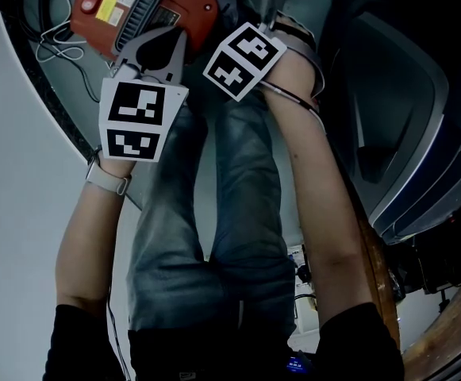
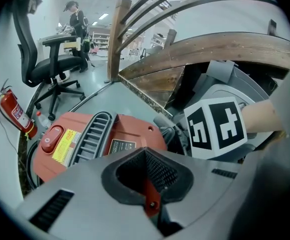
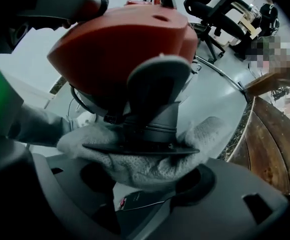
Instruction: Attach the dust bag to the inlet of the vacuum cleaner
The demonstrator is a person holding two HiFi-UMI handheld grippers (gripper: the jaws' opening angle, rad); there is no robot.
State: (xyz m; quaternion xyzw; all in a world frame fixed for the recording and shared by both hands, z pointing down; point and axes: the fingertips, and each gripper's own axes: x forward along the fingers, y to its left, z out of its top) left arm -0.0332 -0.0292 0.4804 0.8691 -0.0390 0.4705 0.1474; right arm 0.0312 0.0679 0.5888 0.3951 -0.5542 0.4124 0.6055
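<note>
The red vacuum cleaner point(image 1: 139, 6) lies on the pale floor ahead of my knees. In the right gripper view its dark inlet tube point(image 3: 157, 121) points down at me. The whitish cloth dust bag point(image 3: 145, 161) has a black collar plate point(image 3: 140, 148), and that plate sits at the tube's mouth. My right gripper point(image 3: 145, 181) is shut on the bag's cloth just below the collar. My left gripper point(image 2: 145, 156) is shut with nothing in it and hangs over the vacuum's top point(image 2: 105, 139), near the black vent grille point(image 2: 92, 134). The right gripper's marker cube point(image 2: 215, 129) shows beside it.
A black cable point(image 1: 36, 62) curls round the vacuum at the left. A curved wooden rail point(image 2: 209, 49) and a dark grey machine point(image 1: 405, 133) stand on the right. An office chair point(image 2: 50, 64), a fire extinguisher point(image 2: 12, 111) and a distant person point(image 2: 77, 19) are behind the vacuum.
</note>
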